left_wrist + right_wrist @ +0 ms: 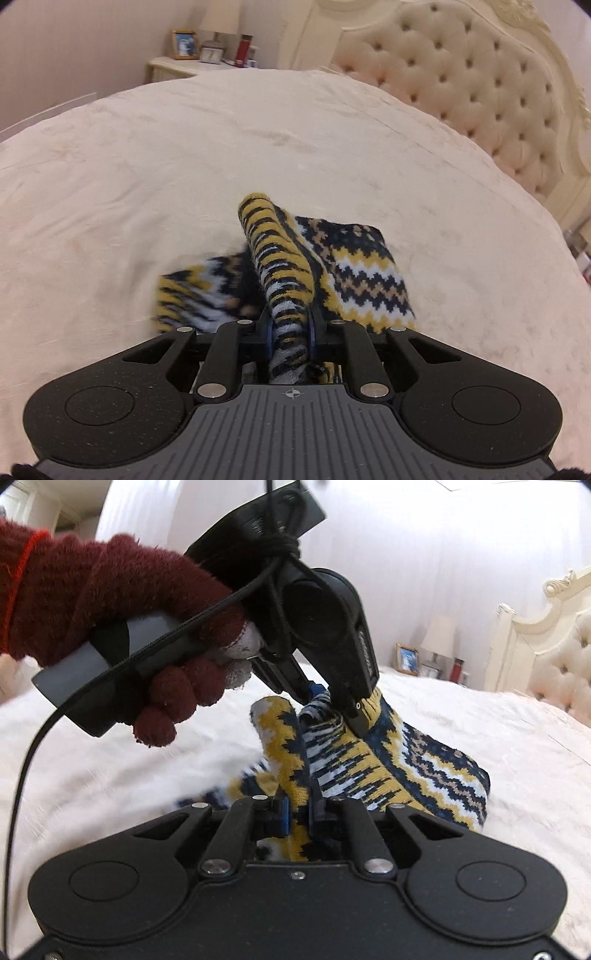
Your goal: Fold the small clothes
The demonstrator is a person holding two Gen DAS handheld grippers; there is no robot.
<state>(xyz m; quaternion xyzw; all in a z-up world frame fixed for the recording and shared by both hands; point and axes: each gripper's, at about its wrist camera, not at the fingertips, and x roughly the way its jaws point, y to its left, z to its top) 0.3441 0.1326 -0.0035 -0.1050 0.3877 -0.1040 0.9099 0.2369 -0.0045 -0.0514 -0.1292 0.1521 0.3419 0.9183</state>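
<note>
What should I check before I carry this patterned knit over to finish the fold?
1. Left gripper shut on the patterned knit: ok.
2. Right gripper shut on the knit: ok.
3. Both grips on separate edges: cannot tell; fabric is bunched.
4. Lower part resting on the bedspread: ok.
5. Left-side flap lying flat: cannot tell, blurred.
6. Cable off the fabric: ok.

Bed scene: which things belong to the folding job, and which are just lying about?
In the job: sock, left gripper, right gripper, bed.

Lying about: photo frame, red bottle, lamp, clock, nightstand.
</note>
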